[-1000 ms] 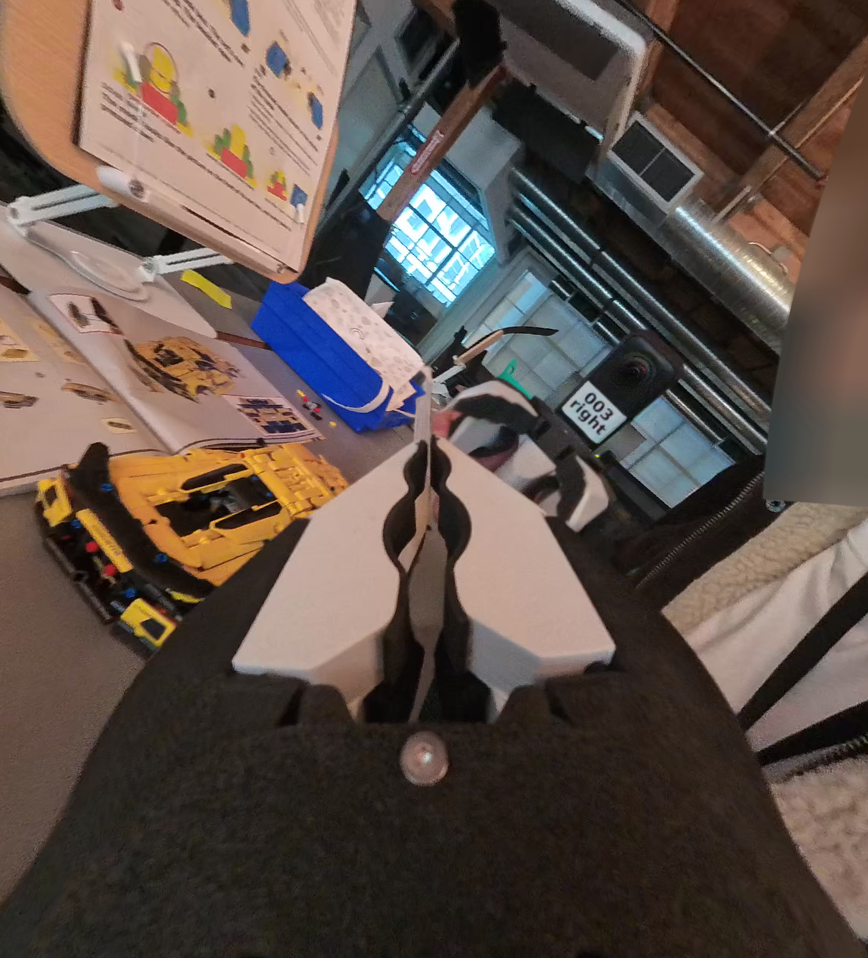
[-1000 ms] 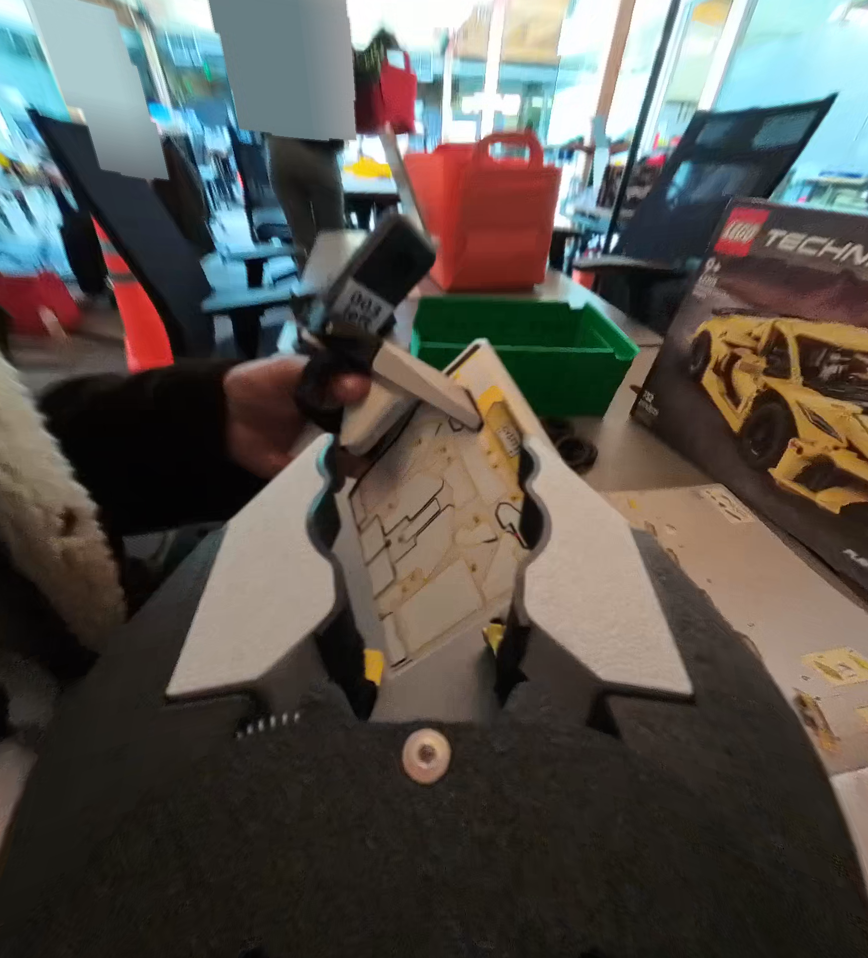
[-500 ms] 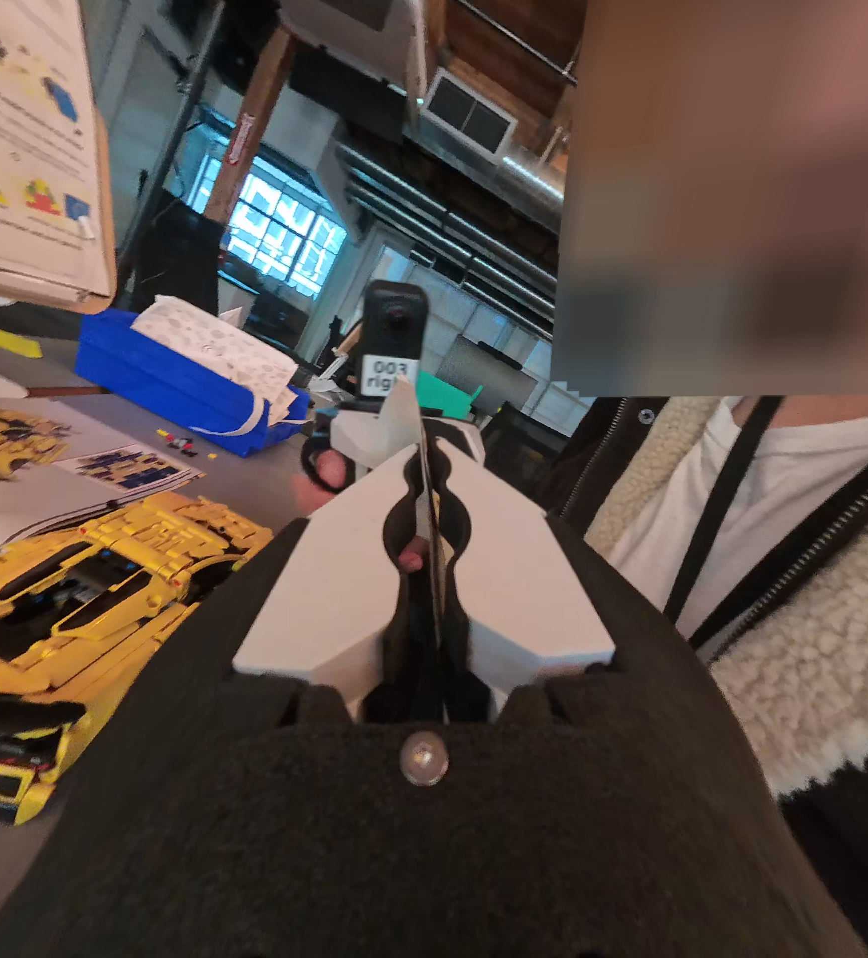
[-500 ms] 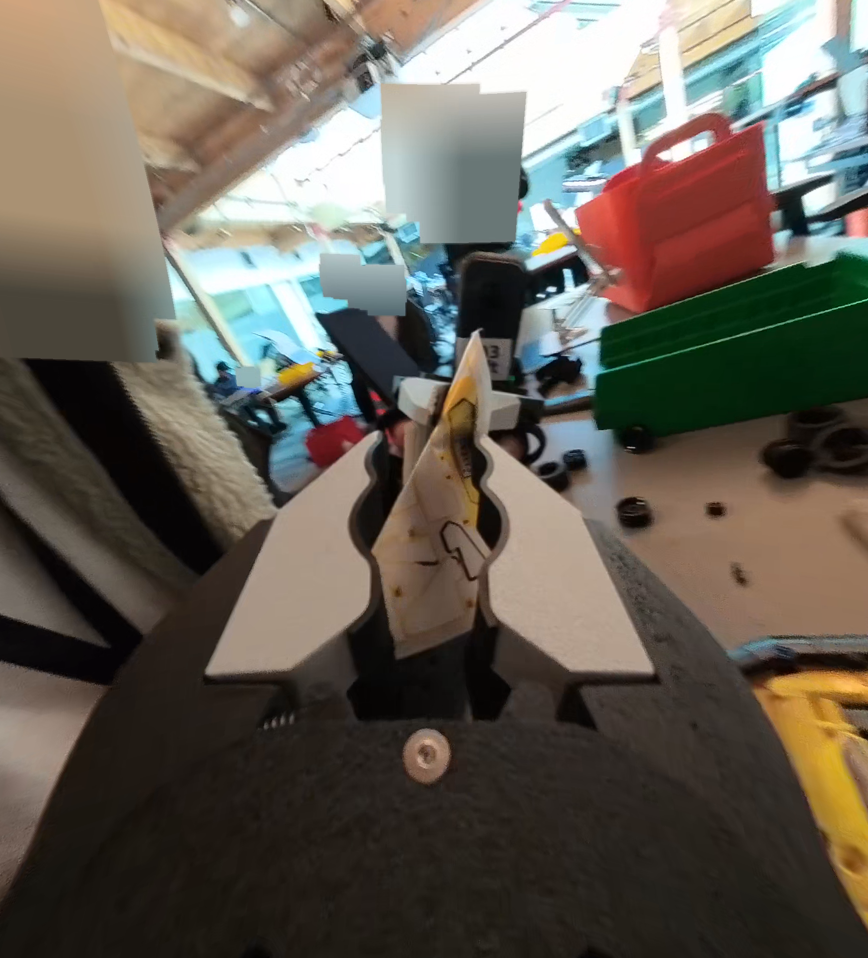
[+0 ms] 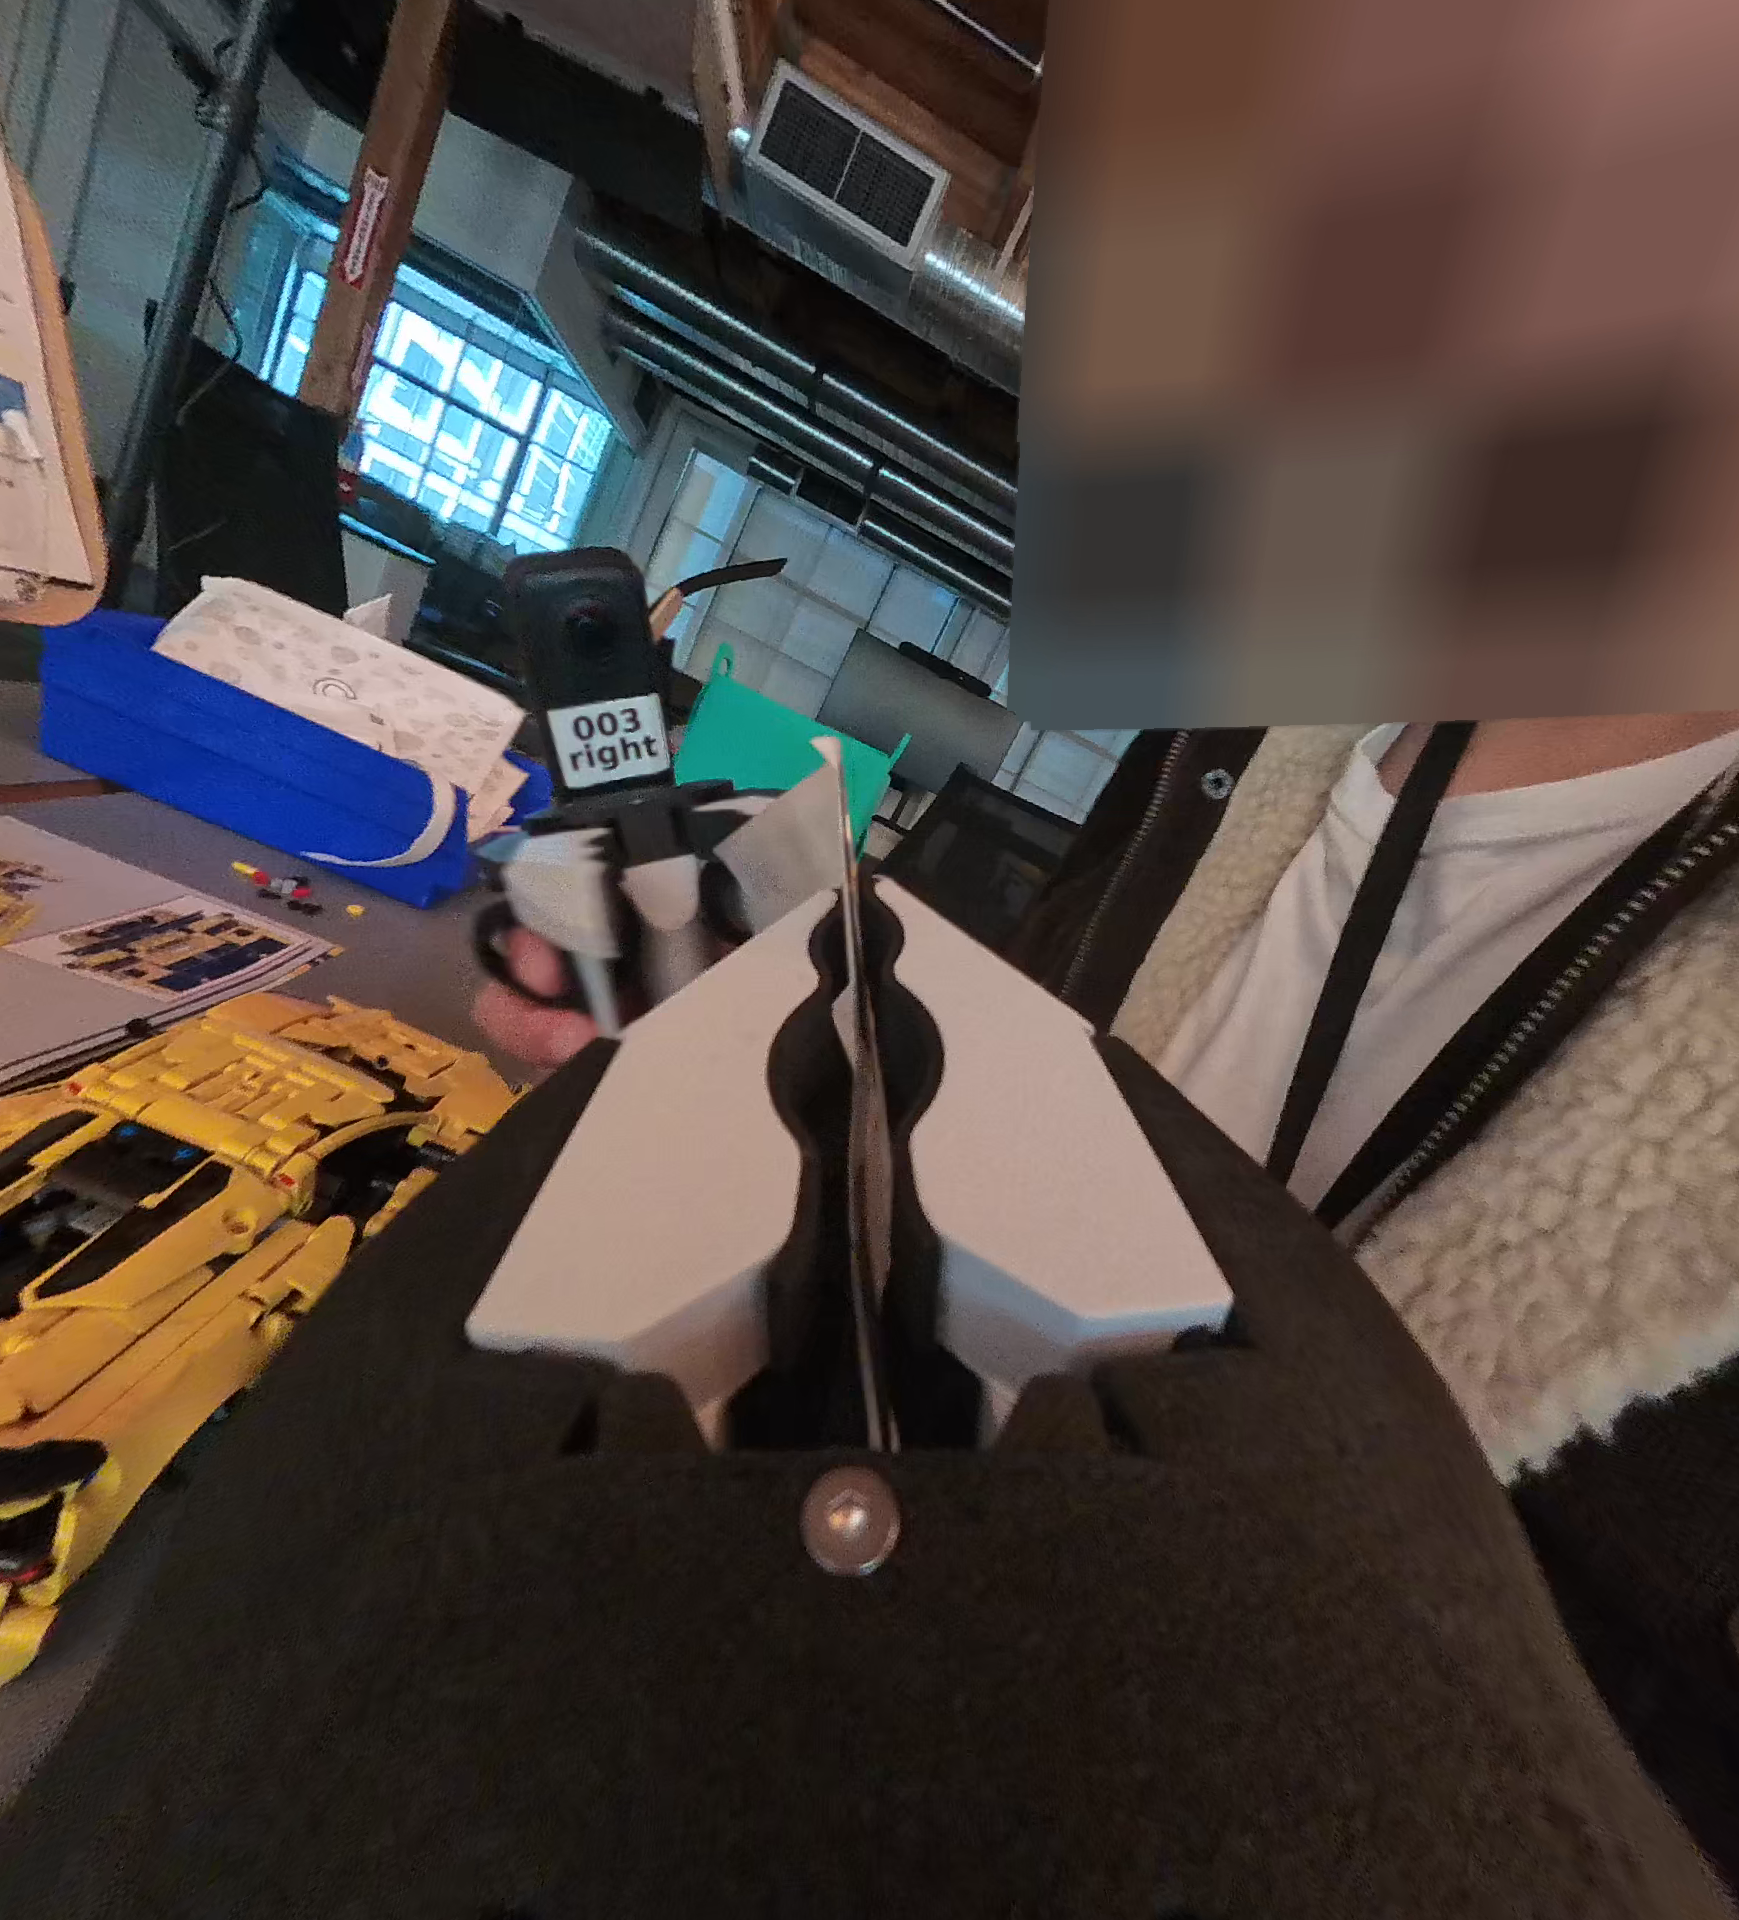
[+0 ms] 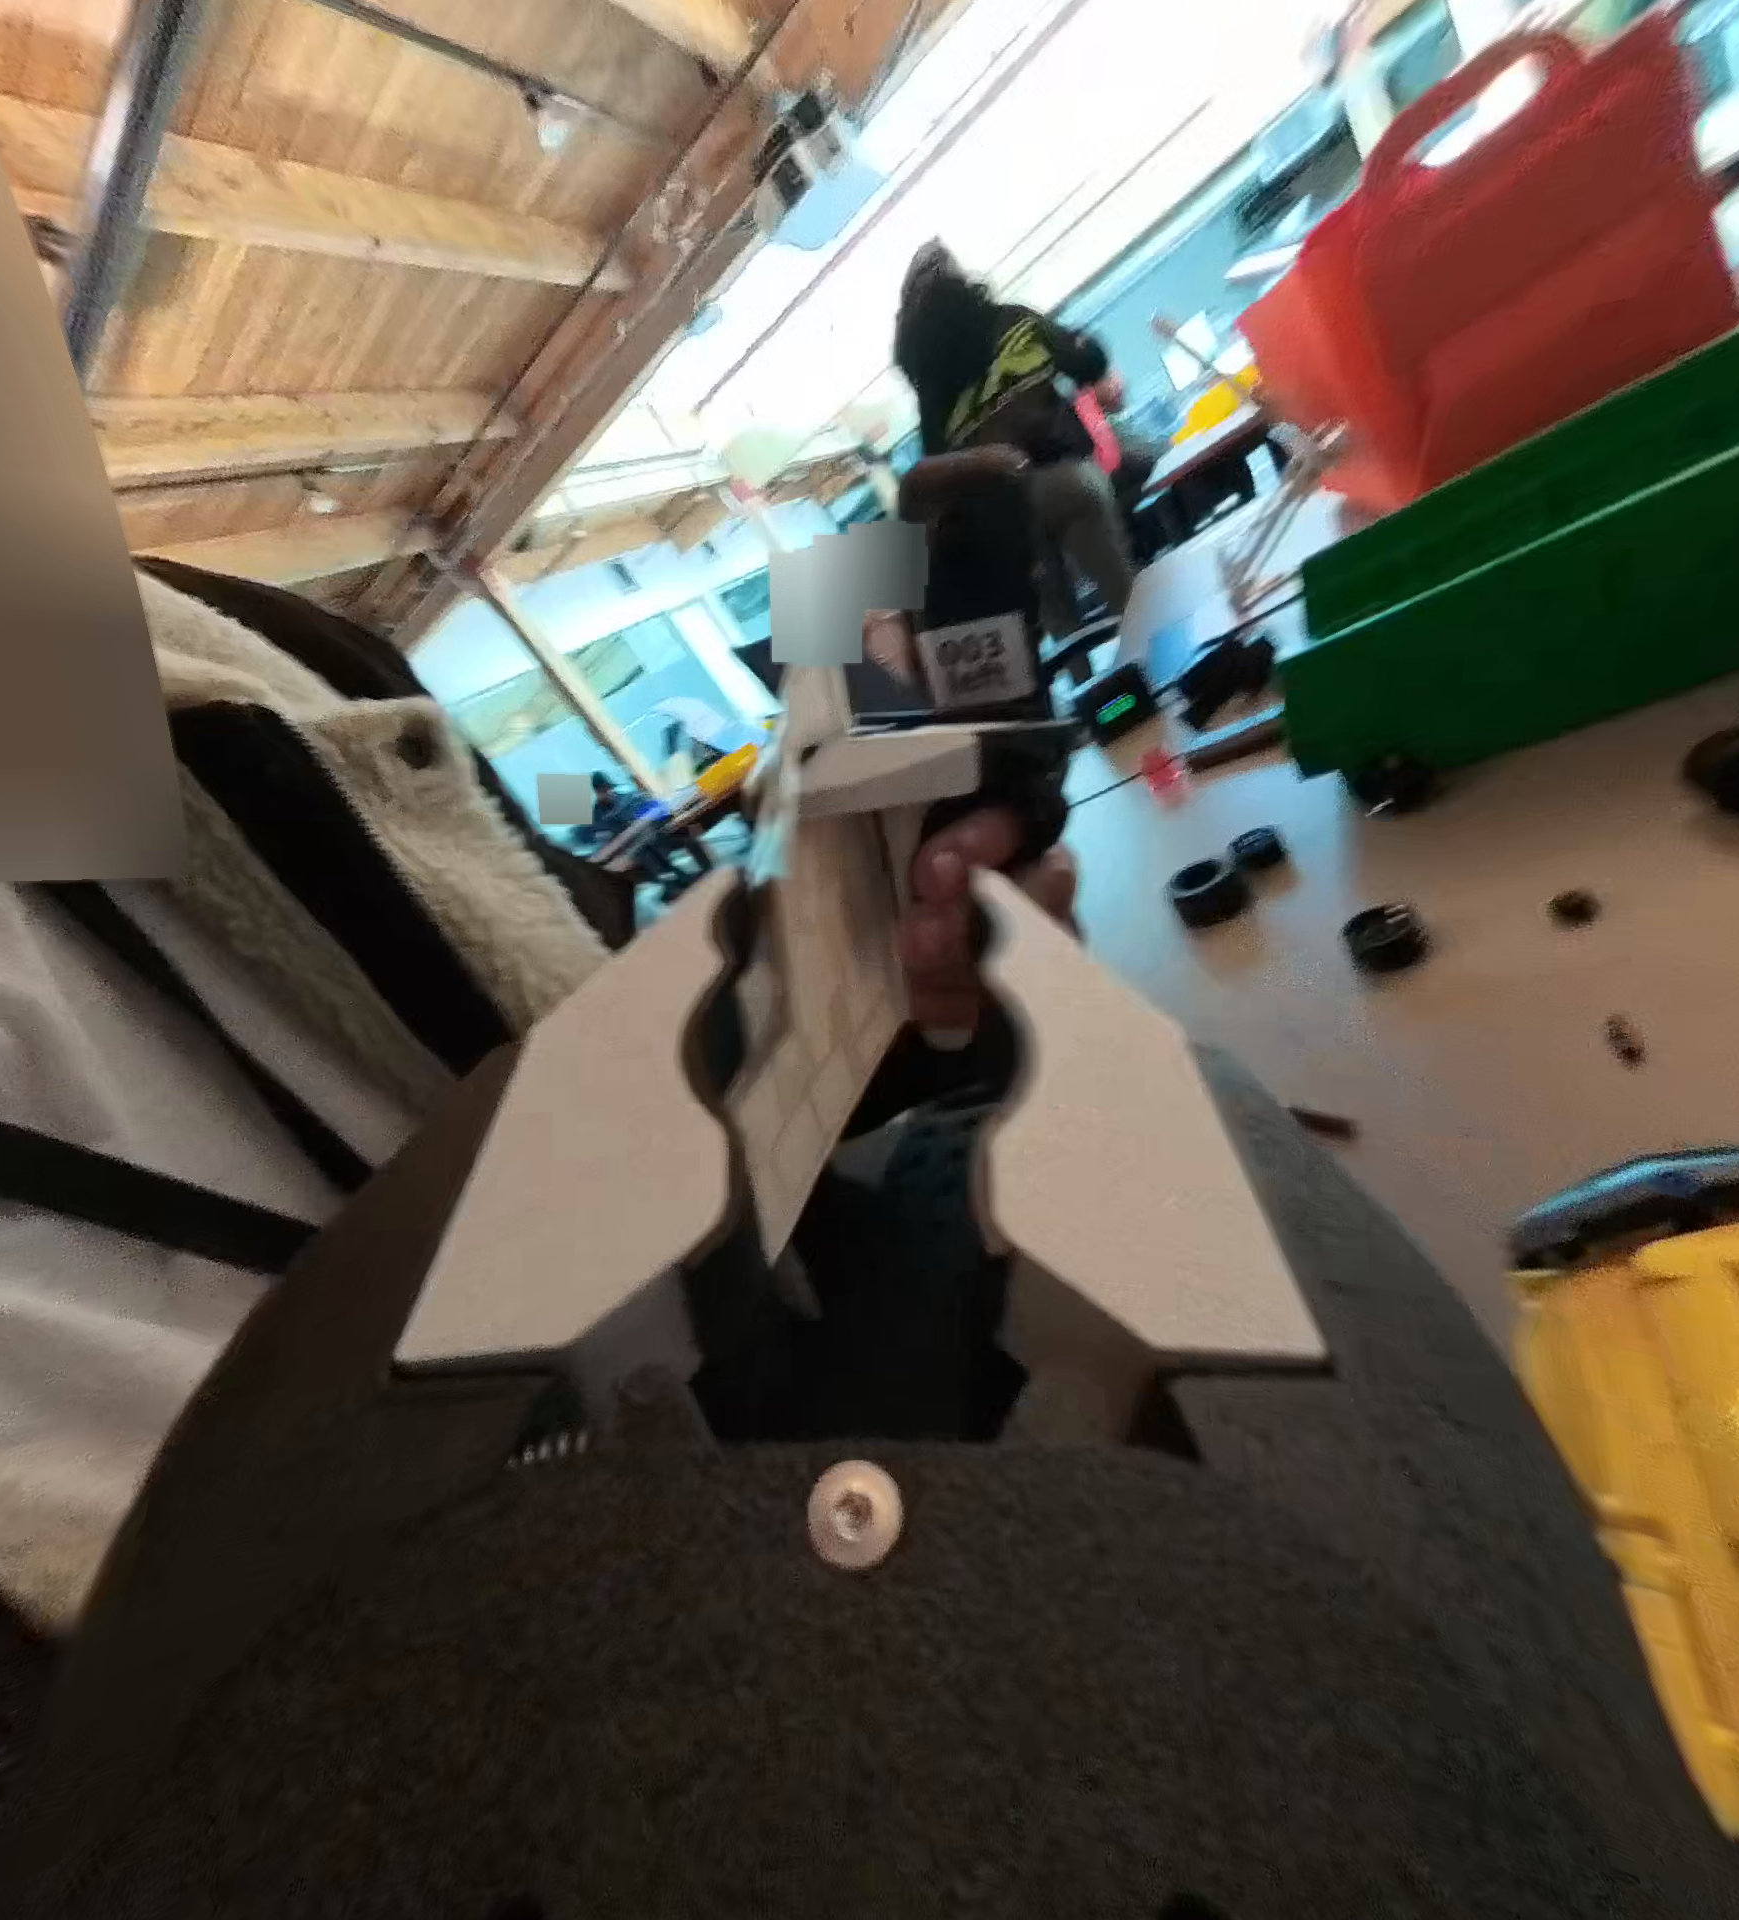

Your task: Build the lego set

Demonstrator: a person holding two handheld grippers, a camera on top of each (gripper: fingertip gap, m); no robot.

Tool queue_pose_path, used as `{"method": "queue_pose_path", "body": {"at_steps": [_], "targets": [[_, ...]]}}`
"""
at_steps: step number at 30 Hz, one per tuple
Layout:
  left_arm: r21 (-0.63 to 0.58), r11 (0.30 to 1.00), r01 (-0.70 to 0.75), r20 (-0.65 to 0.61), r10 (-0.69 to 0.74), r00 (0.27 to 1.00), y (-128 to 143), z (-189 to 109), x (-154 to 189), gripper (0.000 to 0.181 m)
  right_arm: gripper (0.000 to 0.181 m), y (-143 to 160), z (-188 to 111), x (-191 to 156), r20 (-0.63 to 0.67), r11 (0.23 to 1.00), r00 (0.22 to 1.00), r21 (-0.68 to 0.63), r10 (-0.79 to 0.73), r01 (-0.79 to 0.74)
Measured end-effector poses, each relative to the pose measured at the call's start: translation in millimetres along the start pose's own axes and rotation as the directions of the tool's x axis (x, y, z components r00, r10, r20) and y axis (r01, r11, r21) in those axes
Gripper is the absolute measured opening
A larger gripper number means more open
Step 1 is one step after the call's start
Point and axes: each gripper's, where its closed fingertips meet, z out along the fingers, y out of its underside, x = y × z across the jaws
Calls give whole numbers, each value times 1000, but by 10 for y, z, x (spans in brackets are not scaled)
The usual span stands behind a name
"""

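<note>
Sticker sheet (image 5: 860, 1091) pinched in left tool (image 5: 849, 904)
Right tool (image 6: 860, 894) gapes wide beside it; the thin sheet may bend or slip.

the right gripper (image 6: 860, 914) has let go: its fingers (image 6: 1104, 1132), closed on the sticker sheet (image 6: 813, 1029) half a second ago, now stand apart, and the sheet leans against the left finger only. a second ago the sheet faced the right wrist camera flat; now it shows nearly edge-on. the left gripper (image 5: 852, 894) has swung from the yellow lego car (image 5: 148, 1195) toward the person's jacket (image 5: 1592, 1174).
</note>
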Motion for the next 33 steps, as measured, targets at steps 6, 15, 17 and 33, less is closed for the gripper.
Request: {"method": "queue_pose_path", "body": {"at_steps": [6,15,17,33], "targets": [[10,1000,-13,203,11,979,4,-43,-295,8,0,-47,-92,173,-28,992,993,42,118,-117],[-16,999,-41,288,44,957,46,-9,-410,1,0,-49,-78,197,-26,984,985,61,169,-167],[-18,999,-48,284,51,957,45,-9,-403,0,0,-51,-70,194,-33,986,987,61,158,-156],[26,999,-26,266,18,964,-11,-32,-389,0,0,-63,-92,203,-51,986,987,64,155,-152]]}}
